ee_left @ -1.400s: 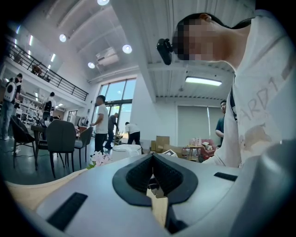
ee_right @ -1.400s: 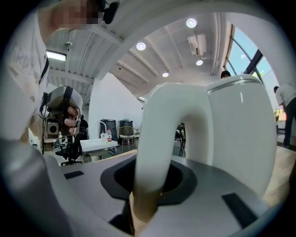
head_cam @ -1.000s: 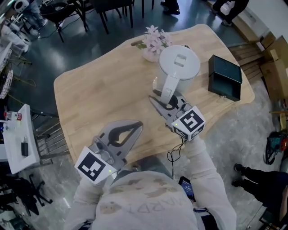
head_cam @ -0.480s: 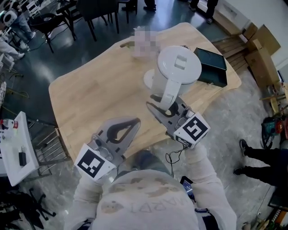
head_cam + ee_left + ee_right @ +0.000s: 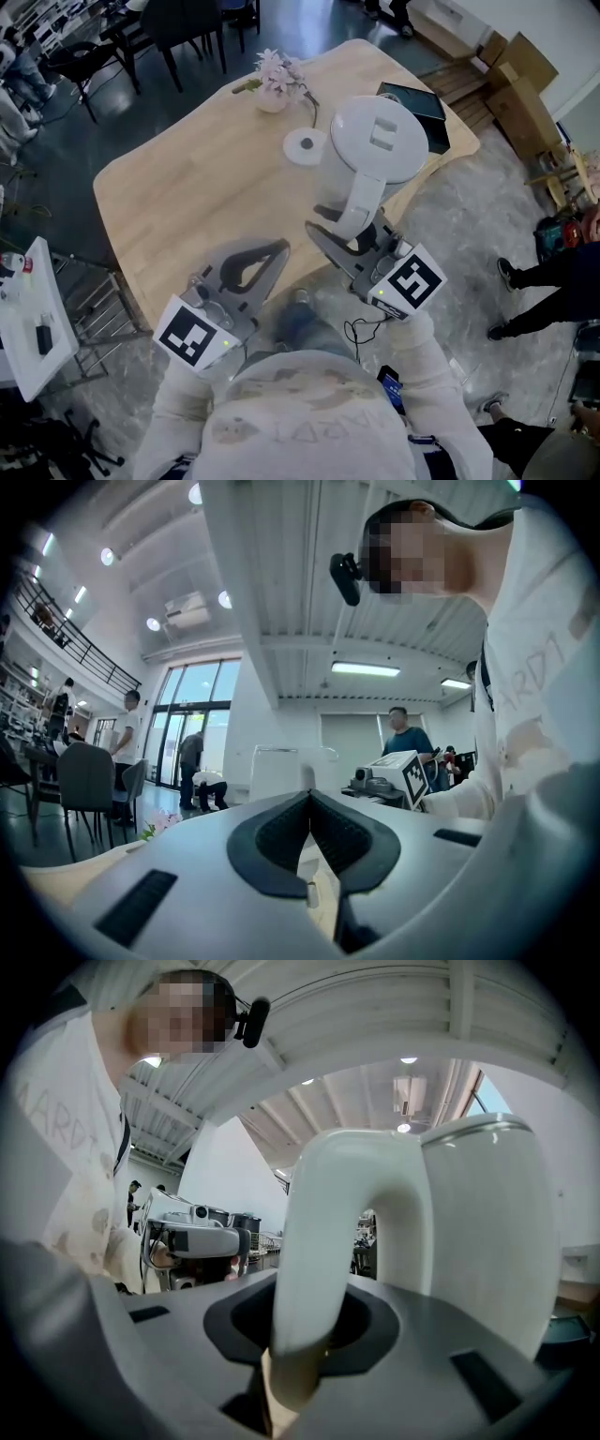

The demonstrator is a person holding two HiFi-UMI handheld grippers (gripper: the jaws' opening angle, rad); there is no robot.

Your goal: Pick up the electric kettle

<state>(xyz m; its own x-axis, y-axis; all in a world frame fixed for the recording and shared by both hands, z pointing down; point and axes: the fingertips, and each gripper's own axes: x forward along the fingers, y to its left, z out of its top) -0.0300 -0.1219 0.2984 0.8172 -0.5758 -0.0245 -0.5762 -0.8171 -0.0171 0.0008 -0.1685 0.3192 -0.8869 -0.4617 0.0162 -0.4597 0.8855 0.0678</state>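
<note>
While the left claw [image 5: 279, 251] is idling, pinched shut on nothing, the right claw [image 5: 339, 227] is clenching only the handle [image 5: 361, 202] of the kettle [image 5: 375, 141], so the body may be tipping or slipping loose toward the table's [image 5: 187, 197] near edge. The kettle is hanging just past that claw's tips, lifted clear of its base [image 5: 305, 145].

Light wooden table [image 5: 178, 197]; pink flower bunch in small vase [image 5: 278, 75] near far edge; dark rectangular box [image 5: 427, 105] at right corner.

floor [image 5: 469, 234] grey | table [image 5: 187, 187] light wood | chairs [image 5: 183, 23] dark | windows [image 5: 192, 705] tall | ceiling lights [image 5: 366, 668] on
</note>
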